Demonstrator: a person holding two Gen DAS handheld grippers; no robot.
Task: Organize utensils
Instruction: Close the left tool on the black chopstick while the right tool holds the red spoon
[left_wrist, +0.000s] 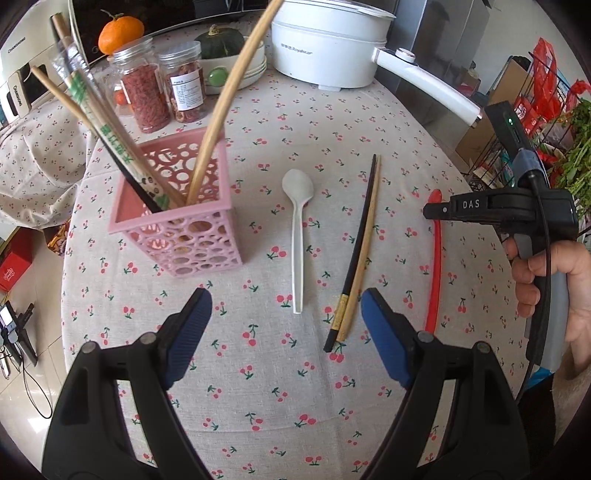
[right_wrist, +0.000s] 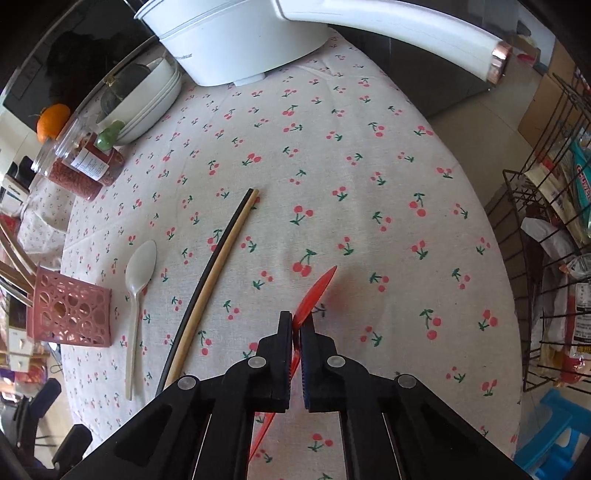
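Note:
A pink perforated holder (left_wrist: 177, 221) (right_wrist: 70, 314) stands on the cherry-print cloth with several chopsticks (left_wrist: 110, 136) and a wooden stick leaning in it. A white plastic spoon (left_wrist: 298, 229) (right_wrist: 136, 295) lies right of it. Beside the spoon lie a black chopstick and a tan one (left_wrist: 356, 254) (right_wrist: 214, 273), side by side. My left gripper (left_wrist: 286, 317) hovers open above the cloth, nothing between its blue pads. My right gripper (right_wrist: 296, 325) (left_wrist: 430, 212) is shut on a red plastic spoon (right_wrist: 314, 295) (left_wrist: 435, 273), held on edge near the bowl.
A white electric pot (left_wrist: 328, 40) (right_wrist: 236, 37) with a long handle stands at the back. Two jars (left_wrist: 162, 92), stacked white bowls (right_wrist: 147, 107), a green squash and an orange sit behind the holder. A wire rack (right_wrist: 546, 258) stands off the table's right edge.

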